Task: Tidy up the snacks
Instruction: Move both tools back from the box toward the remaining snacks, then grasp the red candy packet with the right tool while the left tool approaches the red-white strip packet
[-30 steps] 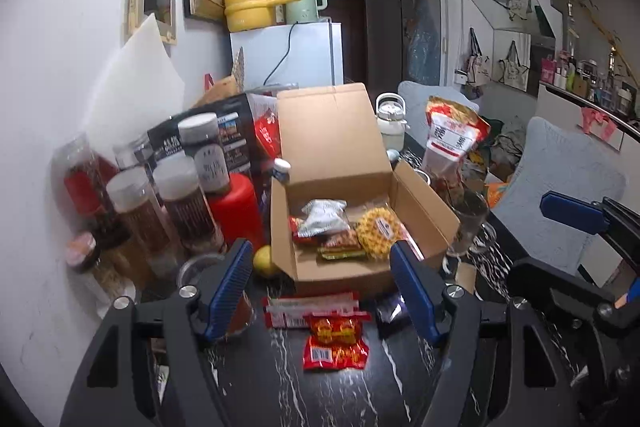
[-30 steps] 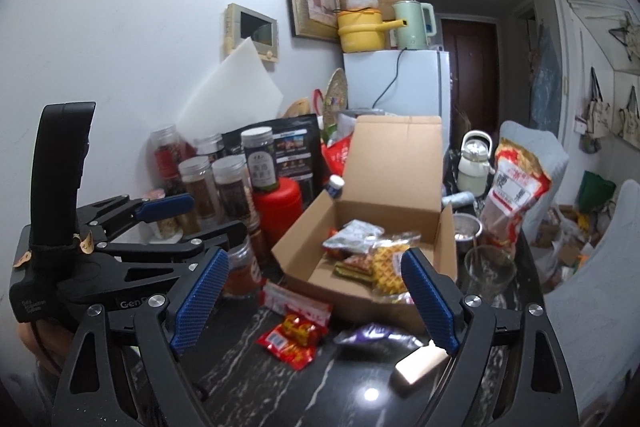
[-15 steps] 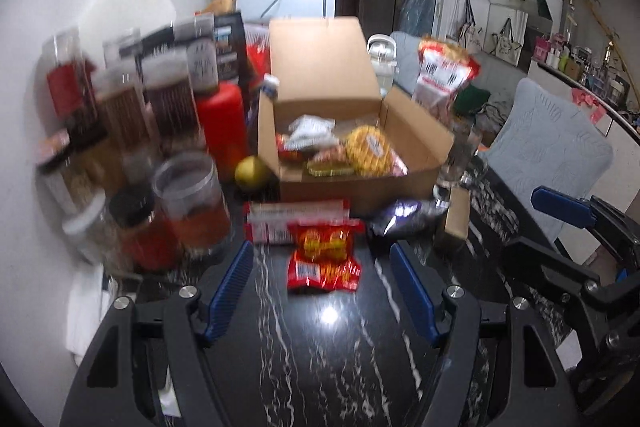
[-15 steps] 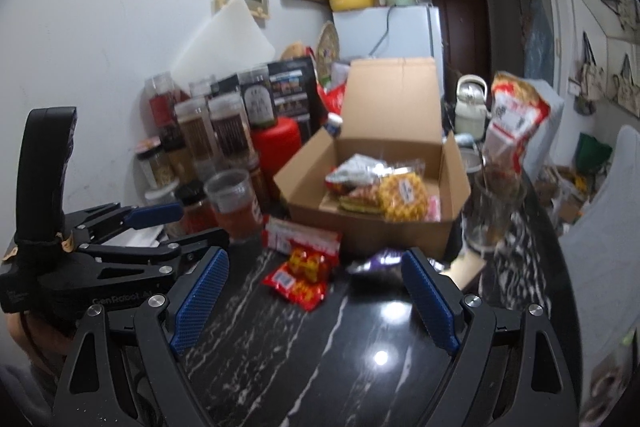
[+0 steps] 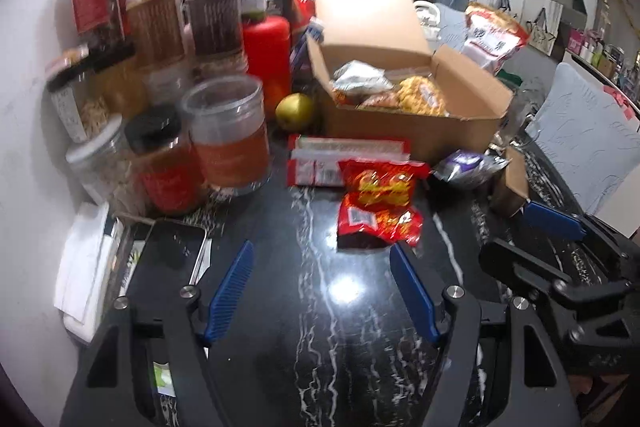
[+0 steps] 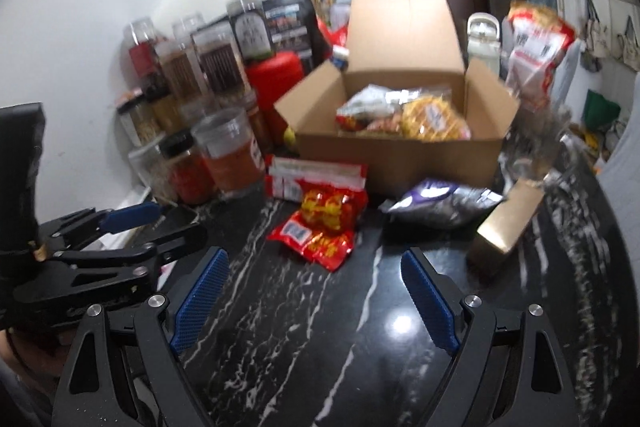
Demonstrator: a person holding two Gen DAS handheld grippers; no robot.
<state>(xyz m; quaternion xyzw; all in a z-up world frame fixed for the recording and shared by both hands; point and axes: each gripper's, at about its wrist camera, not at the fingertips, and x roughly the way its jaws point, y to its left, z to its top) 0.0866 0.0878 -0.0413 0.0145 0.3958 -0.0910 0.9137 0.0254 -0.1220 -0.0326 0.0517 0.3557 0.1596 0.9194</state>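
Closest to the lens in both views you've got the grippers themselves. The left gripper point(image 5: 322, 255) sits low centre with its blue fingers spread wide and nothing between them, and the right gripper point(image 6: 314, 261) is the same, spread and empty. My guess is they're held apart like that so they can drop straight onto a packet.

Just past the left fingertips, centre of the left view, lies the red snack packet point(image 5: 380, 205), flat on the black marble table point(image 5: 280, 307). Flat and crinkly, so it probably needs a pinch at an edge. Touching its far end is a red and white flat pack point(image 5: 348, 161), and off to the right sits a silver-purple pouch point(image 6: 440, 203) beside a small gold box point(image 6: 506, 227).

Behind those, upper centre, the open cardboard box point(image 6: 400, 155) already holds a few snacks, so that looks like where everything goes. Lid flap stands up at the back, leaving the front clear for loading.

Left of the box, a bunch of jars point(image 5: 224, 131) crowds the wall, with a phone point(image 5: 170, 255) lower left.
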